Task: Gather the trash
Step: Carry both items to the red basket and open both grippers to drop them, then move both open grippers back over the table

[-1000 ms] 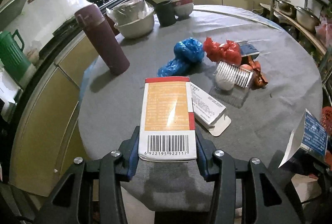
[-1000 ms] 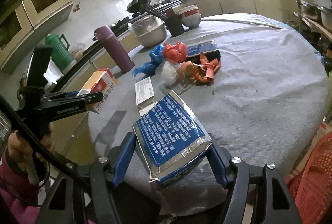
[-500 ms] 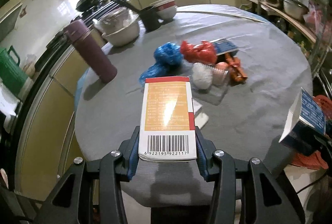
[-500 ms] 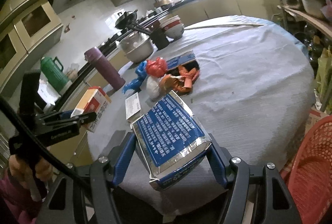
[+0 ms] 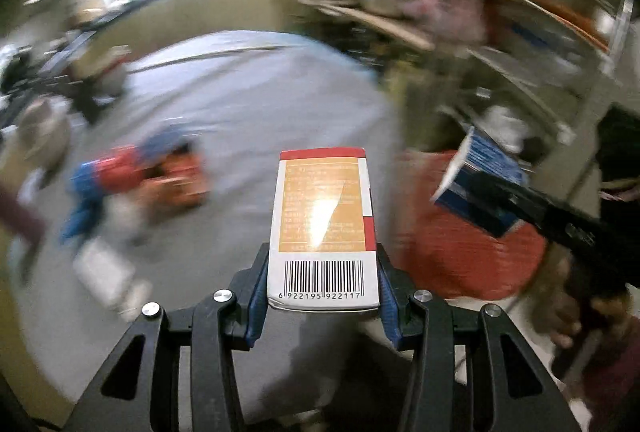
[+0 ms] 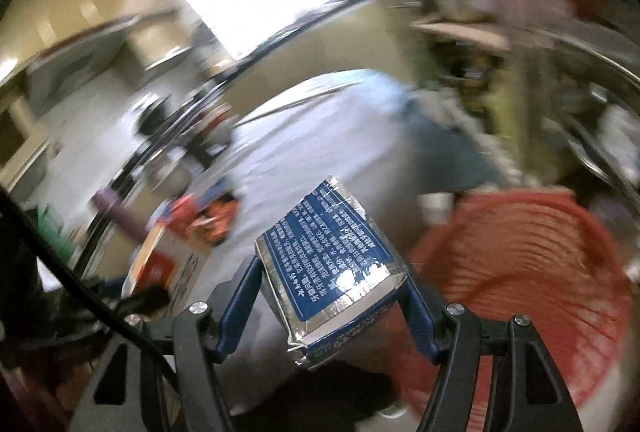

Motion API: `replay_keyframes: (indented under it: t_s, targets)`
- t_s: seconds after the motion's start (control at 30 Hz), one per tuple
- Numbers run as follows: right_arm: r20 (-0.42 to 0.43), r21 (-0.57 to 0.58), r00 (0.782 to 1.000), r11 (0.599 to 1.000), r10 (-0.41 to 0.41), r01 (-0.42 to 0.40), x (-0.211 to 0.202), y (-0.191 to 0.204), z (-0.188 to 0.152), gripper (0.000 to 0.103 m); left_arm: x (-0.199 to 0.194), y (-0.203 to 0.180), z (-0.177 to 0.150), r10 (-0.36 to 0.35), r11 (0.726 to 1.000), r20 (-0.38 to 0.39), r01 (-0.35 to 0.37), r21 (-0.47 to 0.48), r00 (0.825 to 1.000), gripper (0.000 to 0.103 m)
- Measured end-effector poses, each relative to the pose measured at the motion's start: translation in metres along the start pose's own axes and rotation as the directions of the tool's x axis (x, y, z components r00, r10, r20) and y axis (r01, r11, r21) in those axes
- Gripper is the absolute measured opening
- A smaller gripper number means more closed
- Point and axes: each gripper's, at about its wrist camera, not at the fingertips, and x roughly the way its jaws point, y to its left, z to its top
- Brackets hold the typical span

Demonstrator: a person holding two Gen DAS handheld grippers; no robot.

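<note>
Both tongs swung off table (image 5: 248, 104); red basket (image 6: 532, 260), blurred, nearer.

The round grey-clothed worktop (image 5: 248, 104) is the landmark. On it, toward its left side, lies a blurred heap of red and blue plastic bags (image 5: 120, 180). Off its right edge stands a red ribbed plastic basket (image 6: 532, 256). The orange-and-white barcoded carton (image 5: 324, 232) sits between the left tool's (image 5: 323, 288) pads, over the worktop's near right edge. The blue foil-edged carton (image 6: 332, 264) sits between the right tool's (image 6: 334, 308) pads, between worktop and basket.
</note>
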Motion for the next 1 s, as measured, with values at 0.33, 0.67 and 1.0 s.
replay_keyframes:
  t_s: [0.33,0.67,1.0]
  targets:
    - [-0.003,0.312,0.988,0.939,-0.152,0.145,-0.045,-0.126,-0.014,0.073,0.067,-0.101,0.018,-0.246,0.961,-0.163,0.262,0.089,0.956,0.049]
    - [0.020,0.373,0.988,0.918,-0.155,0.136,-0.055,-0.139,-0.019,0.077,0.071,-0.096,0.017,-0.226,0.967,-0.176,0.242,0.076,0.958,0.061]
    - [0.015,0.204,0.995,0.975,-0.099,0.094,-0.027,-0.077,-0.010,0.077,0.018,0.016,-0.031,-0.076,0.992,-0.113,0.064,-0.110,0.991,0.065]
